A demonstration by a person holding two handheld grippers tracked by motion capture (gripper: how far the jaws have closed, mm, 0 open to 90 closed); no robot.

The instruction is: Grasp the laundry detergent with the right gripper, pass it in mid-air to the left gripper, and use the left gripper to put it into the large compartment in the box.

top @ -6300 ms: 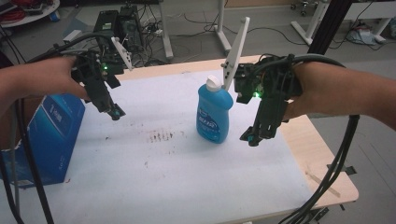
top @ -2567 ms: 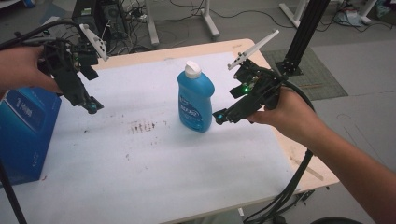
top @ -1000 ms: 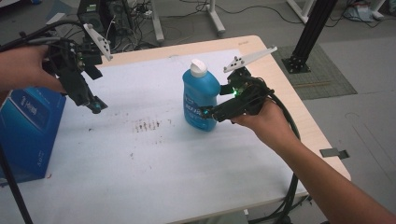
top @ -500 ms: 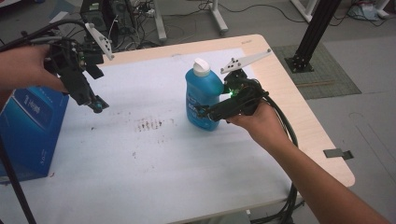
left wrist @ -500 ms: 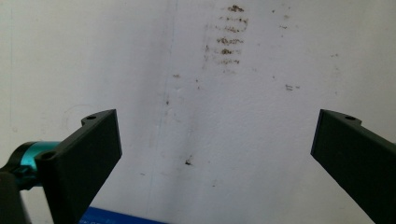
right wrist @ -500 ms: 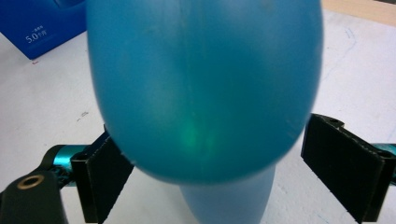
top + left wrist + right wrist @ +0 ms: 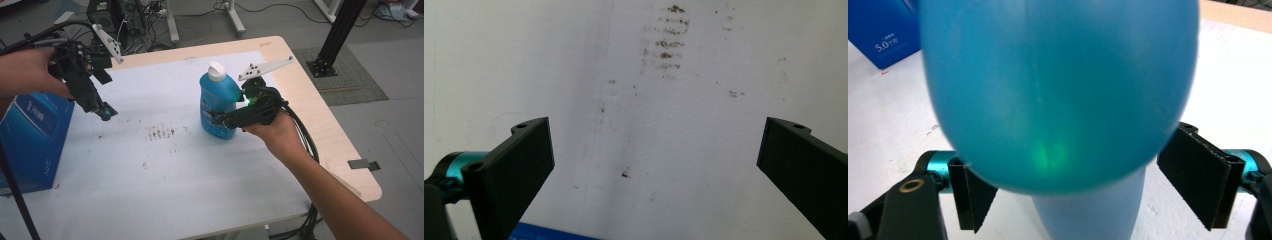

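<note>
Blue plastic bottle [image 7: 218, 106] with a white cap [image 7: 216, 71] is standing upright on the white sheet [image 7: 165, 165], and the right gripper [image 7: 218, 120] is reaching in level from the bottle's right side. Its jaws have just been closing, with the bottle between them. In the right gripper view the bottle [image 7: 1058, 95] is bulging out over both black pads; the left pad looks to be touching it, while a thin gap seems to remain at the right pad, so I am judging the grip as forming rather than firm. Compared with a second ago, when the jaws stood wider around the bottle's lower body, this reads as the start of a pick-up; the lift is not yet begun, since the base is sitting on the sheet. Left gripper [image 7: 102, 111] is hovering well apart, off to the far side of the bottle from the right gripper, jaws wide and holding nothing; in the left gripper view it is looking down on bare sheet with brown smudges [image 7: 669, 42]. Blue carton [image 7: 30, 135] is standing beyond the left gripper at the sheet's edge. Sheet is covering most of a pale wooden table [image 7: 320, 125]. Beyond the table, grey floor, a black post [image 7: 337, 35] and cabled equipment are showing.
</note>
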